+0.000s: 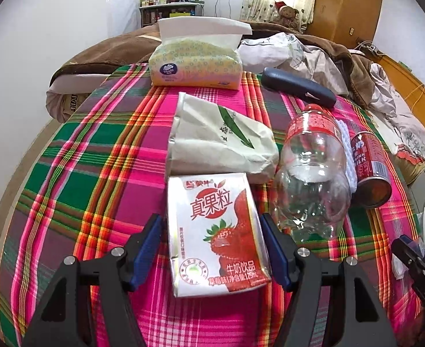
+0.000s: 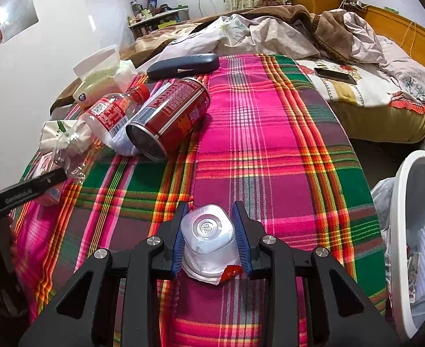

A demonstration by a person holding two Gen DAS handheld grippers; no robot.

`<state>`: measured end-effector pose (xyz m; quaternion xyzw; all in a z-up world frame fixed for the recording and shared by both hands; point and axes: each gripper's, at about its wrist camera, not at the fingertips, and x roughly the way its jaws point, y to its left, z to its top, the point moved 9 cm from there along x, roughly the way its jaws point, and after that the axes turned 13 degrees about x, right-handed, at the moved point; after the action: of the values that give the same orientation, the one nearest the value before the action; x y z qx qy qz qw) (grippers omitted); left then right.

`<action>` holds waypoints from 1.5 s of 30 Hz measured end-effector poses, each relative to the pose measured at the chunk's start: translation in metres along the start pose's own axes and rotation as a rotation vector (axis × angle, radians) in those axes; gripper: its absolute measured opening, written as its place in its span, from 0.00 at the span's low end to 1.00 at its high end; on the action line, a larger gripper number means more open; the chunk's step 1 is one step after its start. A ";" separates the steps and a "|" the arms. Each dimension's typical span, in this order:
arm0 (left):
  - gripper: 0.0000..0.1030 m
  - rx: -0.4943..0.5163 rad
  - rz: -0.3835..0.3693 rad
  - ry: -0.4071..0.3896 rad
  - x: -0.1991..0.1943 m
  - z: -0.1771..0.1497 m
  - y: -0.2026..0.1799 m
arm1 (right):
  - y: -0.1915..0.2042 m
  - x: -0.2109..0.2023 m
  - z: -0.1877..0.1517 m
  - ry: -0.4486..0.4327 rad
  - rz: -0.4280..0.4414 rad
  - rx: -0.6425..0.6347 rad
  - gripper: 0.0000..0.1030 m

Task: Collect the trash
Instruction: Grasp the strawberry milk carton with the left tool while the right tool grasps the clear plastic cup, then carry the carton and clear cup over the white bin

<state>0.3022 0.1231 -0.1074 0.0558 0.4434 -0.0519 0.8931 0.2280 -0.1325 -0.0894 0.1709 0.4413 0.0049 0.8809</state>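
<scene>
while right gripper (image 2: 212, 238) pinches small clear cup (image 2: 209, 243) near white bin (image 2: 406, 202), left gripper (image 1: 212, 248) straddles milk carton (image 1: 215, 234), jaws apart, ready to grasp.

- Left gripper (image 1: 212, 228): black angular plastic arms, blue ribbed finger pads (image 1: 146, 248), round silver screws.
- Right gripper (image 2: 212, 225): same black frame, blue pads (image 2: 242, 237), white lettering.

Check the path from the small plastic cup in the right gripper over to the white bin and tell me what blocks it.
Nothing visible blocks it. The right gripper is clamped on the small clear cup, and only bare plaid cloth lies between it and the white bin off the bed's right edge. The red can lies on the other side.
</scene>
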 end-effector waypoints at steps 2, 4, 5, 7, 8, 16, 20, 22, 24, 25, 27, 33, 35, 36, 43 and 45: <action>0.67 -0.003 0.006 0.001 0.002 0.001 0.002 | 0.000 0.001 0.000 -0.002 0.000 0.002 0.31; 0.67 -0.007 0.009 0.001 0.003 0.001 0.003 | 0.001 0.001 0.000 -0.003 0.002 0.001 0.31; 0.67 -0.014 0.008 0.001 0.004 0.003 0.004 | 0.001 0.001 0.001 -0.003 0.004 -0.001 0.31; 0.65 -0.026 0.000 -0.002 0.004 0.003 0.005 | 0.002 0.001 0.001 -0.001 0.008 -0.001 0.31; 0.61 -0.026 0.006 -0.003 0.004 0.003 0.006 | 0.002 0.001 0.001 -0.001 0.009 -0.001 0.31; 0.56 -0.045 0.026 -0.010 -0.004 -0.002 0.008 | 0.003 -0.001 0.000 0.001 0.026 -0.007 0.31; 0.56 -0.052 0.032 -0.024 -0.015 -0.006 0.006 | 0.004 -0.003 0.001 -0.003 0.037 -0.009 0.31; 0.56 -0.052 0.030 -0.033 -0.022 -0.009 0.003 | 0.004 -0.005 0.000 -0.005 0.046 -0.009 0.31; 0.56 -0.054 0.032 -0.040 -0.028 -0.012 -0.001 | 0.004 -0.007 0.000 -0.008 0.052 -0.012 0.31; 0.56 -0.055 0.025 -0.043 -0.031 -0.013 -0.003 | 0.004 -0.008 0.000 -0.007 0.056 -0.013 0.31; 0.56 -0.053 0.024 -0.052 -0.038 -0.015 -0.007 | 0.004 -0.012 0.000 -0.015 0.065 -0.015 0.31; 0.56 -0.026 0.008 -0.088 -0.059 -0.014 -0.027 | 0.002 -0.025 0.001 -0.037 0.081 -0.021 0.31; 0.56 -0.016 -0.002 -0.102 -0.066 -0.014 -0.035 | 0.000 -0.029 0.001 -0.042 0.084 -0.020 0.31; 0.56 -0.009 -0.005 -0.107 -0.069 -0.014 -0.039 | -0.001 -0.032 0.002 -0.048 0.084 -0.020 0.31; 0.56 0.039 -0.035 -0.138 -0.089 -0.014 -0.071 | -0.011 -0.050 0.006 -0.087 0.086 -0.011 0.31; 0.56 0.050 -0.044 -0.145 -0.093 -0.013 -0.081 | -0.016 -0.056 0.007 -0.099 0.083 -0.008 0.31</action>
<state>0.2244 0.0487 -0.0455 0.0647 0.3773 -0.0864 0.9198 0.1975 -0.1587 -0.0471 0.1857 0.3895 0.0346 0.9015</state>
